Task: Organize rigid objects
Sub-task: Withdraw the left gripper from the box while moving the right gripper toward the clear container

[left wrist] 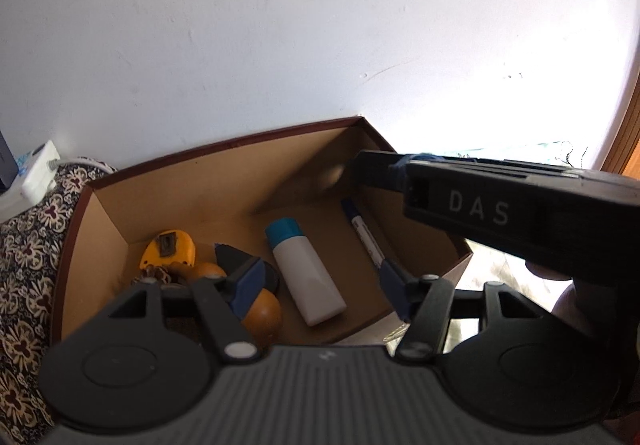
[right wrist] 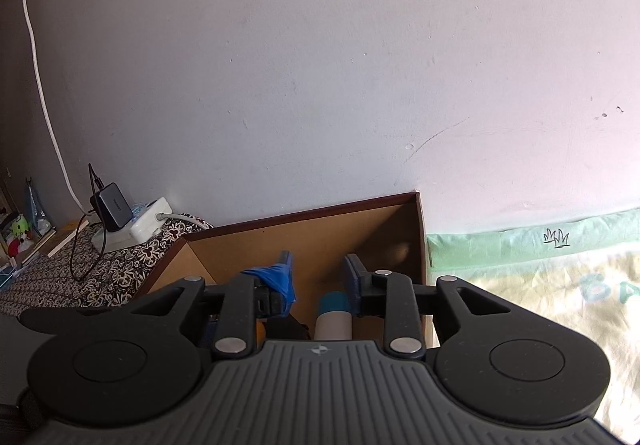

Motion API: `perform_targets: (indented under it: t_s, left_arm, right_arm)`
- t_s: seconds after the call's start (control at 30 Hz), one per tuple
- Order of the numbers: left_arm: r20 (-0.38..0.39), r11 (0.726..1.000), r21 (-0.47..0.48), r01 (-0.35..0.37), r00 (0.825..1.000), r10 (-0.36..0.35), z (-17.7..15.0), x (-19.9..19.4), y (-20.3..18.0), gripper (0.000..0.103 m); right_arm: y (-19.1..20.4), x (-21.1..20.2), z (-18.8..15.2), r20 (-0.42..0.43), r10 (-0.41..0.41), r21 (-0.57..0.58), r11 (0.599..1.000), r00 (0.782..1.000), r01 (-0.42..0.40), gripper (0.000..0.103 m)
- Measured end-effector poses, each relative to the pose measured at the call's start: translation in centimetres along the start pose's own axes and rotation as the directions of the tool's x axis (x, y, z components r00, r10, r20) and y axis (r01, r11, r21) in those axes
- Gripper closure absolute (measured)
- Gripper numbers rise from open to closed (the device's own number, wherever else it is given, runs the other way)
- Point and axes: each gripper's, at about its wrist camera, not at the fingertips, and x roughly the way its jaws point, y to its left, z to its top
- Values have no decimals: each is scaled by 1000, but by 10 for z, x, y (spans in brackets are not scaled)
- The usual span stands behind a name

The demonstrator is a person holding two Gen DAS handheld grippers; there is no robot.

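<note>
An open cardboard box [left wrist: 224,143] stands against the white wall. On its floor lie a white tube with a teal cap [left wrist: 306,273], a blue marker [left wrist: 364,233], a yellow toy-like piece [left wrist: 168,249] and orange-brown round pieces [left wrist: 262,311]. My left gripper [left wrist: 308,261] hangs open above the box with nothing between its pads. The right gripper's black housing [left wrist: 500,213] reaches in over the box's right wall. In the right wrist view my right gripper [right wrist: 318,261] points into the box [right wrist: 320,211] above the tube [right wrist: 334,319]. A narrow empty gap shows between its pads.
A dark floral cloth [left wrist: 28,265] lies left of the box. On it sit a white power strip [right wrist: 148,219], a black charger [right wrist: 114,201] and cables. A pale green and yellow sheet [right wrist: 540,285] spreads to the right. The wall rises right behind the box.
</note>
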Motion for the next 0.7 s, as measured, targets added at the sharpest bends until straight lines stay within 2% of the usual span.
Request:
perform_targets:
  t_s: [0.1, 0.4, 0.53, 0.7]
  left_arm:
    - [6, 1000, -2, -3, 1000, 3, -3, -8, -4, 39]
    - [-18, 999, -29, -43, 999, 43, -20, -17, -12, 38]
    - [-22, 997, -35, -65, 998, 64, -29, -21, -16, 37]
    - [-41, 996, -53, -67, 997, 65, -39, -25, -20, 36]
  right_arm:
    - [3, -8, -3, 10, 0, -6, 1000, 1000, 0, 91]
    - [2, -36, -14, 78, -70, -23, 997, 994, 72, 90]
    - [-4, -47, -23, 71, -75, -9, 997, 995, 76, 90]
    - [-3, -56, -35, 36, -85, -47, 995, 996, 87, 90]
